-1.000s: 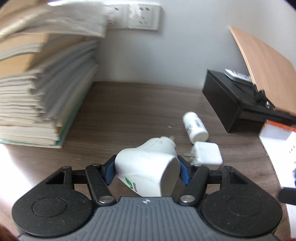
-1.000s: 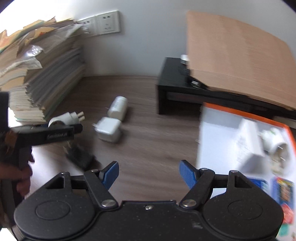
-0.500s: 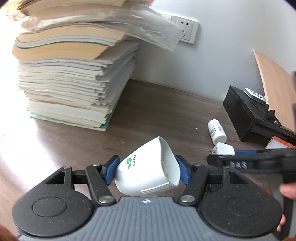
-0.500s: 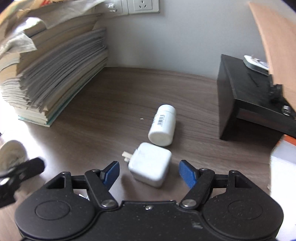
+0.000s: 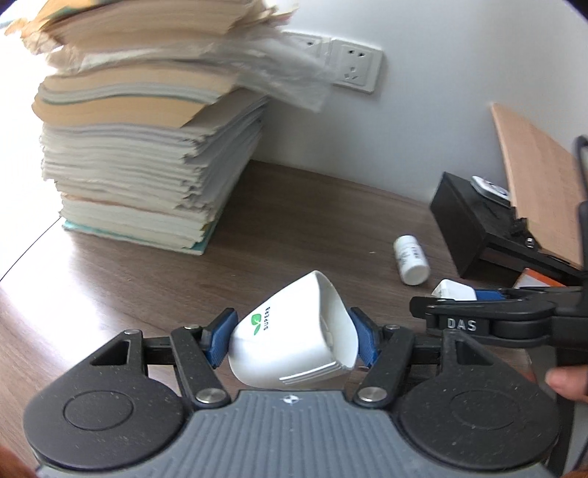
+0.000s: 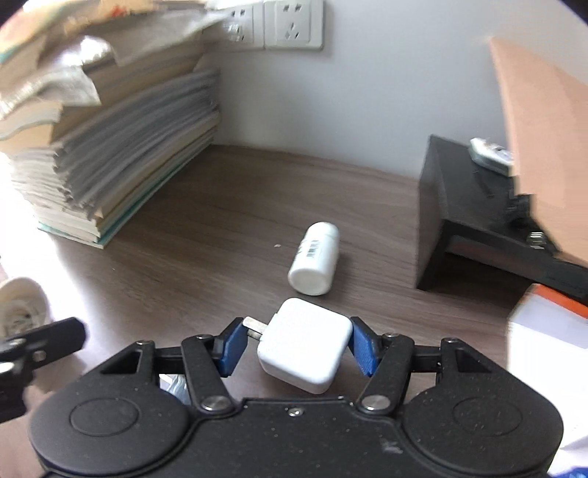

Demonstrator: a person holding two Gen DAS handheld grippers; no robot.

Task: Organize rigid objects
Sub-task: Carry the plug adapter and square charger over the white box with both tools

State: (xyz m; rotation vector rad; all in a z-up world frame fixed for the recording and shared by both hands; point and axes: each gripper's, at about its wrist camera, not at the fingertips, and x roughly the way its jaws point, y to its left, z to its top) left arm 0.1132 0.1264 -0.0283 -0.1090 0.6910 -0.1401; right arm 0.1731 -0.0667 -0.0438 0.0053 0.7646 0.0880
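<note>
My left gripper (image 5: 292, 340) is shut on a white plug adapter (image 5: 294, 340) with a green logo, held above the wooden desk. My right gripper (image 6: 297, 347) has its blue pads on both sides of a white square charger (image 6: 303, 343) lying on the desk; the right pad touches it, the left pad is by its prongs. A white pill bottle (image 6: 314, 257) lies on its side just beyond the charger. It also shows in the left wrist view (image 5: 411, 259), with the charger (image 5: 454, 290) and the right gripper's fingers (image 5: 477, 318) at the right.
A tall stack of books and papers (image 6: 103, 147) stands at the left by the wall. A black stand (image 6: 488, 220) with a leaning wooden board (image 6: 544, 132) is at the right. An orange-edged white box (image 6: 547, 323) sits at the near right. Wall sockets (image 6: 294, 22) are behind.
My right gripper has moved forward and closed in around the square charger. My left gripper, still holding the adapter, has shifted slightly; the right gripper now shows closer at its right.
</note>
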